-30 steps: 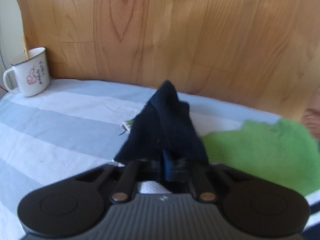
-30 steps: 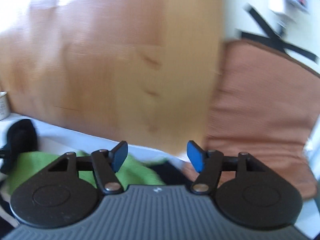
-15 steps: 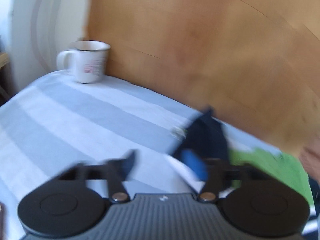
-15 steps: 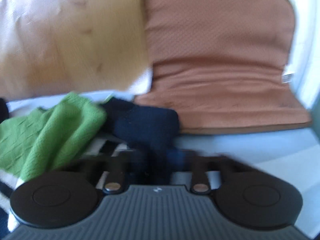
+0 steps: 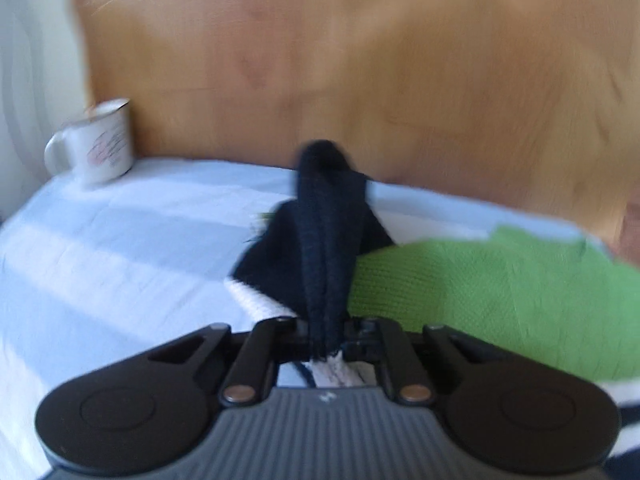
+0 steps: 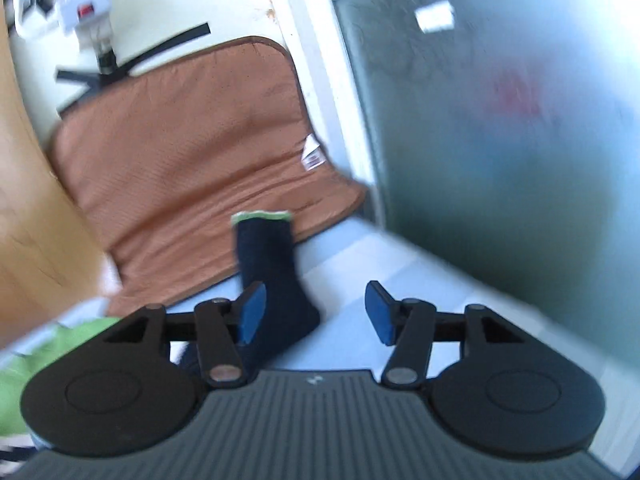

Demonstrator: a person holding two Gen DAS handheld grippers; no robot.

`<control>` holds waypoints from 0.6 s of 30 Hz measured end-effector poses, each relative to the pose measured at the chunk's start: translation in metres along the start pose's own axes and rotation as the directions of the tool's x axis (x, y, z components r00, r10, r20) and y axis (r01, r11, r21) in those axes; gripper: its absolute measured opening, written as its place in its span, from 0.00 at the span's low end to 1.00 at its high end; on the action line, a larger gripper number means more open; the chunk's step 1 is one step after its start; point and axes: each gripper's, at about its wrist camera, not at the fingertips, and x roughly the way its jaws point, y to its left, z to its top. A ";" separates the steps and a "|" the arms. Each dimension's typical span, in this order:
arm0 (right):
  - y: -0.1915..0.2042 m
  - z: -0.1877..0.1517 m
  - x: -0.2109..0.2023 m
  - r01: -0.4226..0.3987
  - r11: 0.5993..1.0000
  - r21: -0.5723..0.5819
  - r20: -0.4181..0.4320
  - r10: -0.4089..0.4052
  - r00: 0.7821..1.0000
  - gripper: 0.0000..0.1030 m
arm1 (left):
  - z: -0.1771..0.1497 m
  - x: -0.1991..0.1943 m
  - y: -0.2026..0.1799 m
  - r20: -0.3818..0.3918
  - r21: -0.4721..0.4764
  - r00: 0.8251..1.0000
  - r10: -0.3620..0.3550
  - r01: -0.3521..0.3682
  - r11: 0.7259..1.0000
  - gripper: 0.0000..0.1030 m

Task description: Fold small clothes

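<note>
Left wrist view: the whole picture is smeared, so the wooden headboard (image 5: 360, 80) shows no clear grain. The left tongs (image 5: 326, 336) are clamped together on a fold of the dark navy garment (image 5: 328, 240), which rises from the pinch in a ridge and hides the pads. Its lower edge, with a white band, is cut off behind the tool body. A green knitted cloth (image 5: 480, 292) lies just beside it to the right on the pale striped bed sheet (image 5: 100, 260). A white enamel mug (image 5: 100, 144) stands at the far left by the headboard; its inside cannot be made out.

Right wrist view: the right tongs (image 6: 314, 316) stand apart and are opening, nothing pressed between the blue pads (image 6: 252, 312). A dark navy sock (image 6: 272, 276) with a green-edged cuff lies just beyond the left pad, partly hidden by it, resting against a brown cushion (image 6: 192, 152). The frosted glass panel (image 6: 500, 120) at right is blurred.
</note>
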 end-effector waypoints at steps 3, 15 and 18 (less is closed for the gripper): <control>0.044 -0.009 0.005 -0.146 0.987 -0.066 -0.052 0.142 0.988 0.57 | 0.002 -0.016 0.029 0.057 -0.144 0.998 0.007 0.001 0.990 0.07; 0.365 -0.103 0.067 -0.608 0.617 -0.500 -0.456 0.409 0.790 0.69 | -0.032 -0.063 0.059 -0.034 -0.243 0.986 -0.164 0.151 0.958 0.44; 0.404 -0.116 0.109 -0.568 0.632 -0.527 -0.474 0.336 0.814 0.71 | -0.009 -0.071 0.075 0.047 -0.257 0.995 -0.086 0.095 0.962 0.62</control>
